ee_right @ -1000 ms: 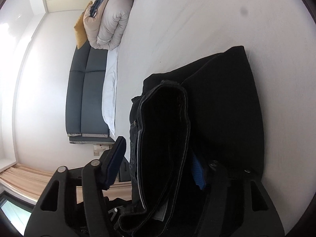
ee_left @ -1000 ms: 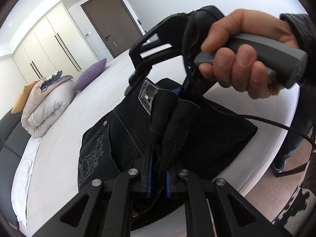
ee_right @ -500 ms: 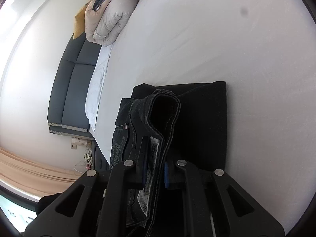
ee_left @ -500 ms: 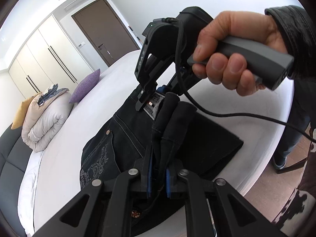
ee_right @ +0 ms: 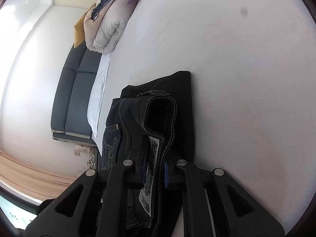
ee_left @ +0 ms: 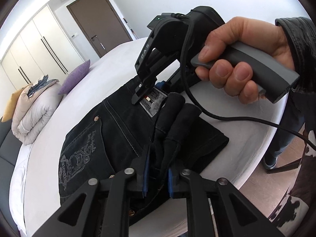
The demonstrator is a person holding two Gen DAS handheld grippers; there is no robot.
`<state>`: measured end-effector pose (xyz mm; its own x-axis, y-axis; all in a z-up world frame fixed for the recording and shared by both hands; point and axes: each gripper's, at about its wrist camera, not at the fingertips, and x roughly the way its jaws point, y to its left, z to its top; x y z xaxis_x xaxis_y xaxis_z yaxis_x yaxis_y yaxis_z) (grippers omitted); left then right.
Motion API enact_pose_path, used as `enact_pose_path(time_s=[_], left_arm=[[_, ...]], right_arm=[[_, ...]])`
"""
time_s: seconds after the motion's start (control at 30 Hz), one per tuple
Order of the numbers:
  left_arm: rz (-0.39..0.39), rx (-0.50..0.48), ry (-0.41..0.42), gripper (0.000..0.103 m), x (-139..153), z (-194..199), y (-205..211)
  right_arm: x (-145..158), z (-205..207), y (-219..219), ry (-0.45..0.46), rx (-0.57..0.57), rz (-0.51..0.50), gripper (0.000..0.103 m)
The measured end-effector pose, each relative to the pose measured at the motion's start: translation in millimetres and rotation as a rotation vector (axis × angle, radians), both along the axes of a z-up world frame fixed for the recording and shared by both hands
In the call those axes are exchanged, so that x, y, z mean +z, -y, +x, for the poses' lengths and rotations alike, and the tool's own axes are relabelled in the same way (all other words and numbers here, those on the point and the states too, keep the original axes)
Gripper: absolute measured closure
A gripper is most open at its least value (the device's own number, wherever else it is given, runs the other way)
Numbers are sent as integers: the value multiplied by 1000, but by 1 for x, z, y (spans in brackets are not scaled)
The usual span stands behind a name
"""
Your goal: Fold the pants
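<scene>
Black jeans (ee_left: 110, 134) with an embroidered back pocket lie folded on a white bed (ee_left: 110, 63). My left gripper (ee_left: 157, 174) is shut on bunched black hems of the jeans and holds them above the folded stack. My right gripper (ee_right: 155, 172) is shut on the waistband with its grey label (ee_right: 152, 158). In the left wrist view the right gripper (ee_left: 146, 92) is held by a hand just beyond mine, at the label (ee_left: 153, 101). The jeans show in the right wrist view (ee_right: 183, 106) resting on the bed (ee_right: 237, 79).
A folded white duvet (ee_left: 33, 116) with a yellow cushion and a purple pillow (ee_left: 76, 77) sits at the bed's far left. A dark headboard (ee_right: 73, 90) lies beyond. The bed's edge and wooden floor (ee_left: 262, 185) are at the right, where the person stands.
The right gripper went from open around the waistband to shut on it. Both grippers lifted slightly and the folded stack looks smaller and farther below.
</scene>
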<state>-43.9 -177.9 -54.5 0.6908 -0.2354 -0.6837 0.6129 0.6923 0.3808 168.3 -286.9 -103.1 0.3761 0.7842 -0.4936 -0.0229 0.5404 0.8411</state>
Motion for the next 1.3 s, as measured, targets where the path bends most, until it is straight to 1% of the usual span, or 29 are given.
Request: enact_pose_path(time_s=[0.03, 0.1, 0.13, 0.17, 0.2, 0.23, 0.27, 0.33, 0.37, 0.4, 0.43, 0.5, 0.53, 0.57, 0.6, 0.63, 0.67, 0.77, 0.8, 0.83, 0.87, 0.93, 0.97, 1.03, 1.13, 1.23, 1.3], left_arm=[[-3, -2, 2, 78, 1, -2, 1], [-40, -9, -9, 56, 6, -5, 0], [-73, -15, -20, 49, 11, -8, -3], [-105, -27, -34, 30, 14, -13, -5], [-142, -41, -45, 15, 21, -18, -9], [-165, -45, -40, 13, 26, -22, -15], [-185, -47, -40, 13, 32, -27, -20], [-226, -42, -62, 14, 41, -31, -33], [-256, -28, -66, 17, 46, -31, -42], [-290, -3, -76, 25, 51, -27, -52], [-326, 29, -99, 31, 56, -19, -63], [-398, 87, -152, 53, 62, 5, -88], [-430, 118, -167, 60, 64, 18, -100], [-462, 151, -177, 76, 66, 32, -114], [-496, 178, -188, 92, 68, 47, -127], [-525, 208, -205, 98, 69, 65, -138], [-548, 248, -230, 100, 68, 85, -150], [-654, 300, -343, 103, 54, 141, -175], [-678, 309, -382, 103, 48, 153, -179], [-710, 314, -441, 103, 40, 169, -183], [-734, 320, -469, 103, 34, 176, -186], [-771, 333, -544, 103, 17, 189, -189], [-777, 347, -585, 103, 4, 189, -189], [-784, 341, -602, 103, -10, 177, -189], [-809, 337, -587, 103, -16, 143, -195], [-797, 341, -564, 103, -18, 110, -200], [-826, 348, -569, 103, -19, 94, -209]], right_arm=[[0, -1, 1, 3, 1, 5, 91], [2, -2, 0, 9, -1, 1, 89], [4, -3, 1, 9, -5, -7, 86], [7, -5, 1, 11, -8, -18, 82], [12, -8, 4, 17, -17, -37, 80], [17, -11, 7, 29, -32, -61, 76], [22, -13, 12, 35, -49, -74, 75], [32, -22, 27, 45, -93, -87, 75], [38, -27, 34, 57, -113, -79, 75], [45, -32, 38, 71, -119, -58, 75], [53, -37, 39, 91, -114, -30, 75], [67, -45, 33, 129, -82, 15, 76], [72, -48, 28, 141, -55, 31, 83], [76, -51, 18, 151, -20, 32, 92], [77, -53, 10, 155, 3, 17, 93], [76, -54, 2, 152, 31, 1, 95], [71, -54, -6, 139, 49, -9, 99], [42, -51, -15, 51, 47, -16, 99], [33, -51, -16, 27, 39, -19, 100], [22, -51, -16, 2, 33, -18, 101], [12, -51, -16, -18, 26, -17, 103], [-1, -54, -12, -29, 10, 28, 103], [-4, -56, -11, -27, 5, 47, 103], [-3, -60, -14, -12, 10, 30, 103], [-4, -61, -16, -4, 13, 28, 103], [-5, -63, -17, 10, 14, 20, 103], [-5, -65, -18, 15, 15, 17, 103]])
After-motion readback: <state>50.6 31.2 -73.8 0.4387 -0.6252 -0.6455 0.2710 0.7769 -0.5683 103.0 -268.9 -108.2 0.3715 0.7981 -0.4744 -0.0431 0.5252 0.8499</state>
